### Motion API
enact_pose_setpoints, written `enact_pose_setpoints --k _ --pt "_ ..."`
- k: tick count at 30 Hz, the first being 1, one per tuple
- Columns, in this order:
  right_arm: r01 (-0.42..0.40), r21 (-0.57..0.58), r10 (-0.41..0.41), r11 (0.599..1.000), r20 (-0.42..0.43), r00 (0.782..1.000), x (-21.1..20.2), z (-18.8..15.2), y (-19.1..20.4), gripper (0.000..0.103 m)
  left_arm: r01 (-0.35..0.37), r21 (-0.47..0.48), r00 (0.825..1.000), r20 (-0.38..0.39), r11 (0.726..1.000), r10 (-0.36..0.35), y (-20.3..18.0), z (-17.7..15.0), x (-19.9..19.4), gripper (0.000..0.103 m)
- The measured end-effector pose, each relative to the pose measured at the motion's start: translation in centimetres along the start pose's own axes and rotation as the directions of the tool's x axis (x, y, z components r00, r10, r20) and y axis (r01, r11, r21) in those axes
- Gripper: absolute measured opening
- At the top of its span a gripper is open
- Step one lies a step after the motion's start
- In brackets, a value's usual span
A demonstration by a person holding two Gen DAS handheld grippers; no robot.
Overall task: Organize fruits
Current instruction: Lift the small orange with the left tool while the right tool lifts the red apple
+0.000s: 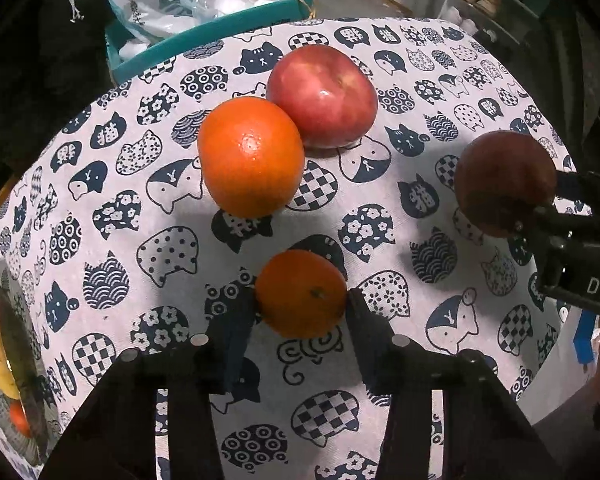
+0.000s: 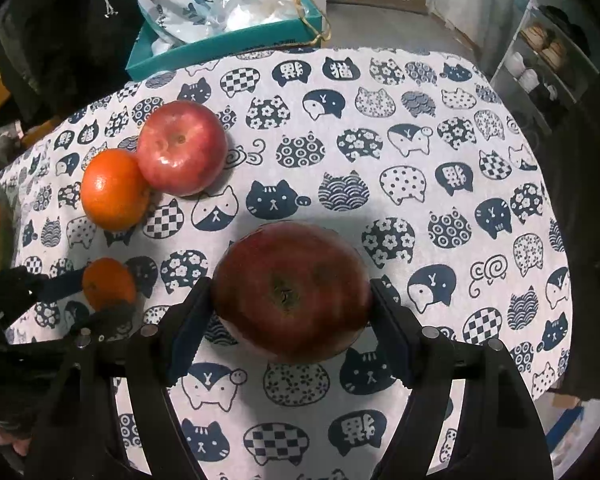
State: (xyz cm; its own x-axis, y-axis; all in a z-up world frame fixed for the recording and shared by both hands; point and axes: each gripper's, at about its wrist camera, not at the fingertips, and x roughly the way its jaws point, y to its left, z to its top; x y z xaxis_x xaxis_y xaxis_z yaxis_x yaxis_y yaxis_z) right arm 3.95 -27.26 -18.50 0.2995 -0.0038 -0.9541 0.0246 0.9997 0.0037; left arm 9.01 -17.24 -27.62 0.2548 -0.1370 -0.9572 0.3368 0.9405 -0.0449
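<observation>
My left gripper (image 1: 302, 304) is shut on a small orange (image 1: 301, 294), just over the cat-print tablecloth (image 1: 380, 208). My right gripper (image 2: 290, 300) is shut on a dark red apple (image 2: 292, 292), also seen at the right of the left wrist view (image 1: 504, 182). A large orange (image 1: 251, 156) and a red apple (image 1: 322, 96) touch each other on the cloth further back; in the right wrist view they lie at the left, the orange (image 2: 114, 189) beside the apple (image 2: 181, 147). The small orange in the left gripper shows there too (image 2: 108, 283).
A glass bowl (image 1: 20, 420) holding fruit sits at the table's left edge. A teal box (image 2: 228, 42) with plastic bags stands behind the table. A shelf unit (image 2: 540, 64) is at the far right. The table edge curves close on the right.
</observation>
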Motion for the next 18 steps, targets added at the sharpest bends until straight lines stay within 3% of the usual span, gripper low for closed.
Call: enact_pose_setpoints --k 18 --pt "0.038 -0.059 -0.030 0.998 0.132 0.991 -4.6 0.7 1.6 0.076 -0.023 -0.021 0.989 0.144 1.000 0.026 0.9 0.4 -5.6 0.046"
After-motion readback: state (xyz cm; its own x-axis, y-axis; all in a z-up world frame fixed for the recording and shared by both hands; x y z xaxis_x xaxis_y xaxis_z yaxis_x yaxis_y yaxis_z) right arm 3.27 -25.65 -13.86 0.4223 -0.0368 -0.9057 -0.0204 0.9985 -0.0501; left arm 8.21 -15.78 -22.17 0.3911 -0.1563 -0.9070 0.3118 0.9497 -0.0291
